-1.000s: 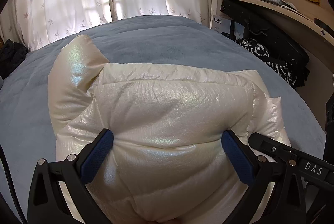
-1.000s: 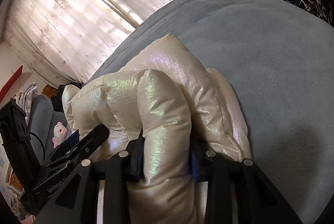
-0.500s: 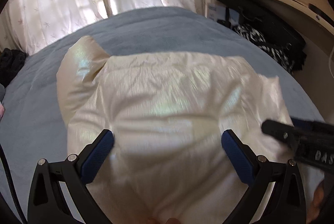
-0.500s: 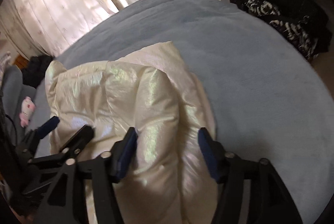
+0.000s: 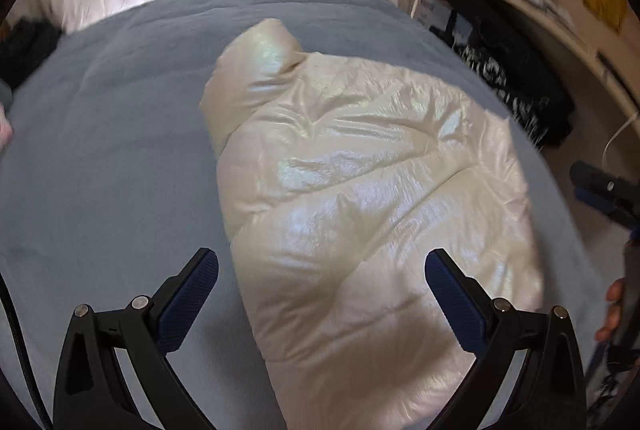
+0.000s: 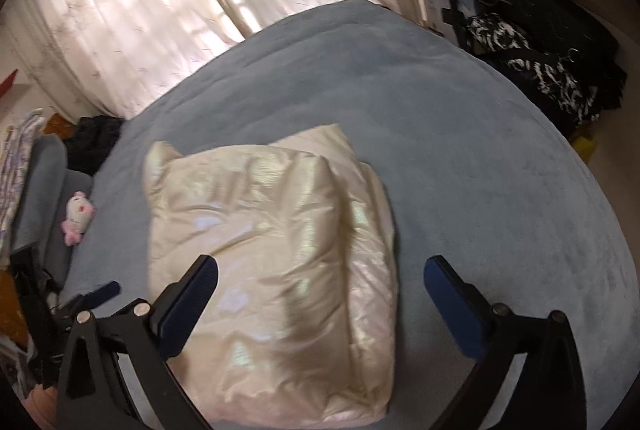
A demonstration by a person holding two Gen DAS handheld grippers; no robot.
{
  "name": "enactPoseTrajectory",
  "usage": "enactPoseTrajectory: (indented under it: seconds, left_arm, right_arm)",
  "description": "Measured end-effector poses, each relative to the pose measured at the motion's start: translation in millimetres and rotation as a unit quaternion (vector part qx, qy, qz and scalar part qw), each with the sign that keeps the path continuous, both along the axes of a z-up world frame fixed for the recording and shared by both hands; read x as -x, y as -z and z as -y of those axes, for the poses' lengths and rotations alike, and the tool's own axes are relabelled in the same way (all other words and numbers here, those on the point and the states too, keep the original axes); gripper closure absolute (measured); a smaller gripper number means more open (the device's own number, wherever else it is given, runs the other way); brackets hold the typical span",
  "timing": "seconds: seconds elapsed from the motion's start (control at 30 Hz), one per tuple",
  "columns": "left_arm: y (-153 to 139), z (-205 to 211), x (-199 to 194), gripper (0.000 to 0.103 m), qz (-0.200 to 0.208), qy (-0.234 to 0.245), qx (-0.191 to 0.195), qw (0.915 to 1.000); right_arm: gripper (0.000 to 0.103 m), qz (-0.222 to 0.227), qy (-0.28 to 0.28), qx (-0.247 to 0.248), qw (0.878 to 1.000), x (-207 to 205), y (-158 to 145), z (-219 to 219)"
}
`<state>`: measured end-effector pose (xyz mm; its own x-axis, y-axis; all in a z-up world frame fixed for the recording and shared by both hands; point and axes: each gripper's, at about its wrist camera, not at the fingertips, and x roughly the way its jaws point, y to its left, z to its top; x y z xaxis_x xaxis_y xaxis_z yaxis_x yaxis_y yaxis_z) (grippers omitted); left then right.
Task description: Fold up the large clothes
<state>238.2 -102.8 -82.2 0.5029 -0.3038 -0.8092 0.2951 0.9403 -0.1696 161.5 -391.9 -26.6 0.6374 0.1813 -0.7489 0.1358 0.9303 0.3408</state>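
A cream, pearly puffer jacket (image 5: 360,189) lies folded in a thick bundle on the blue-grey bed (image 5: 100,149). My left gripper (image 5: 320,262) hovers open above the jacket's near left edge, its pads clear of the cloth. In the right wrist view the jacket (image 6: 272,250) lies below my right gripper (image 6: 320,270), whose jaws are opening wide with nothing pressed between them. The left gripper's tip (image 6: 100,290) shows at lower left there. The right gripper (image 5: 600,189) shows at the right edge of the left wrist view.
The bed (image 6: 480,169) stretches on beyond and to the right of the jacket. Curtains (image 6: 160,9) hang behind it. Black bags and a black-and-white cloth (image 6: 540,69) sit under a wooden shelf at right. A pink plush toy (image 6: 78,218) and dark clothes (image 6: 96,141) lie at left.
The right gripper let go of the jacket's fold, opened wide and rose. The left gripper lifted off the jacket and shifted left. The jacket now lies flatter on the bed.
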Motion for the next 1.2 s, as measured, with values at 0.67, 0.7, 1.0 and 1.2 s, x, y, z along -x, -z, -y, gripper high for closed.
enactPoseTrajectory:
  seconds: [0.67,0.7,1.0,1.2]
  left_arm:
    - [110.3,-26.5,-37.1,0.000,-0.148,-0.050,0.170,0.9731]
    - [115.3,-28.5,-39.9,0.000,-0.160,-0.048,0.184,0.9687]
    - [144.6,-43.7,-51.1,0.000,-0.221,-0.044,0.272,0.9356]
    - [150.9,-56.2,-48.8,0.000,-0.222,-0.059,0.302,0.9252]
  right_arm:
    - [0.000,-0.168,-0.040,-0.209,0.963,-41.7,134.9,26.3]
    - [0.000,-0.175,-0.041,-0.233,0.956,-41.5,143.9,28.6]
    - [0.000,-0.157,-0.061,-0.330,0.929,-42.8,170.4,24.4]
    - [0.006,-0.113,-0.064,-0.342,0.931,-40.4,165.9,0.3]
